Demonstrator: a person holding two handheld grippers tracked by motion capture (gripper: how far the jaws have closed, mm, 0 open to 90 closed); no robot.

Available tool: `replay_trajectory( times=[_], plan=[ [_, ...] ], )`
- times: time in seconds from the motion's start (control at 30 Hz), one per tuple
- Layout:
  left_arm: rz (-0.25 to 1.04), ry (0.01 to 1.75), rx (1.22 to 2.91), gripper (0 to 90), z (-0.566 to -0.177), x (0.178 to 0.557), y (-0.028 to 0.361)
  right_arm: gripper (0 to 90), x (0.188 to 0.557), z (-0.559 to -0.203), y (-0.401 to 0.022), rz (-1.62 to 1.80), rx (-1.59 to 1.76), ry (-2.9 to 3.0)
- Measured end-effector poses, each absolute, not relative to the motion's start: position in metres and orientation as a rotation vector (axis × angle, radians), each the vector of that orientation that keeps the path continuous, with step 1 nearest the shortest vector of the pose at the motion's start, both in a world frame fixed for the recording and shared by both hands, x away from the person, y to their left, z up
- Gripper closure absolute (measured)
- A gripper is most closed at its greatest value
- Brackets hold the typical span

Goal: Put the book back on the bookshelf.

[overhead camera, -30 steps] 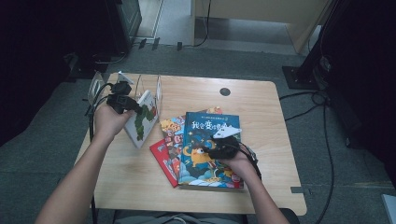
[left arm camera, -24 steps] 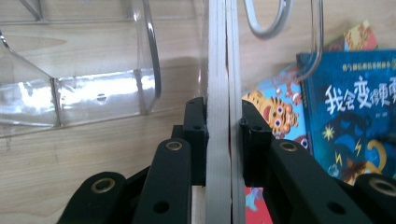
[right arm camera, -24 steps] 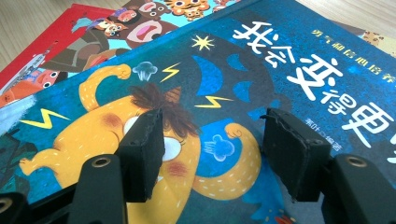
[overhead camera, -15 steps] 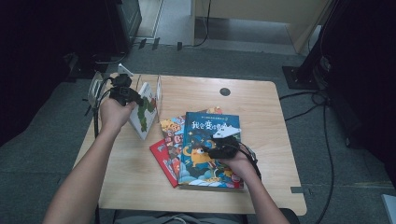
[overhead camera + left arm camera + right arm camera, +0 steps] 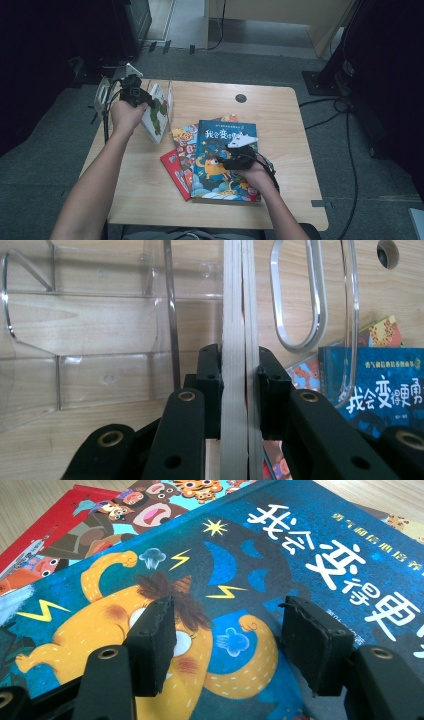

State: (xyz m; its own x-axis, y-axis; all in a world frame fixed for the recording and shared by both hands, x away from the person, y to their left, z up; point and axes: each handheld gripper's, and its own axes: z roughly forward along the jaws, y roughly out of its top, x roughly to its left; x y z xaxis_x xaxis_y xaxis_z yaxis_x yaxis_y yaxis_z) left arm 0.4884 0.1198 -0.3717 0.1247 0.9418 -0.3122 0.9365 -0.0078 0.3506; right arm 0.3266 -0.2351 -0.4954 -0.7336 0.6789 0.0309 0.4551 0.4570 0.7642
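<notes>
My left tool [image 5: 134,95] has carried the white book [image 5: 156,114] a little toward the clear acrylic rack [image 5: 90,335] at the desk's [image 5: 280,120] far left corner; my right tool has kept still. The left jaws are clamped on the book's edge, holding it upright beside the rack's divider. My right tool [image 5: 227,640] rests with jaws apart on the blue book [image 5: 222,160] atop the stack. I judge I'm mid-shelving: next calls for sliding it squarely into a slot.
</notes>
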Motion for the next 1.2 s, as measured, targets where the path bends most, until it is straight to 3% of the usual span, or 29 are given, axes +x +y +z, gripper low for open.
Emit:
replay_trajectory(
  times=[0.37, 1.2],
  plan=[
    [0.067, 1.817, 1.923, 77.6, -0.371, 0.497, 0.115, 38.6, 0.327, -0.495, -0.235, 1.152, 0.971, 2.434],
    [0.054, 1.821, 1.942, 76.7, -0.384, 0.507, 0.106, 39.5, 0.328, -0.495, -0.236, 1.153, 0.966, 2.433]
  ],
)
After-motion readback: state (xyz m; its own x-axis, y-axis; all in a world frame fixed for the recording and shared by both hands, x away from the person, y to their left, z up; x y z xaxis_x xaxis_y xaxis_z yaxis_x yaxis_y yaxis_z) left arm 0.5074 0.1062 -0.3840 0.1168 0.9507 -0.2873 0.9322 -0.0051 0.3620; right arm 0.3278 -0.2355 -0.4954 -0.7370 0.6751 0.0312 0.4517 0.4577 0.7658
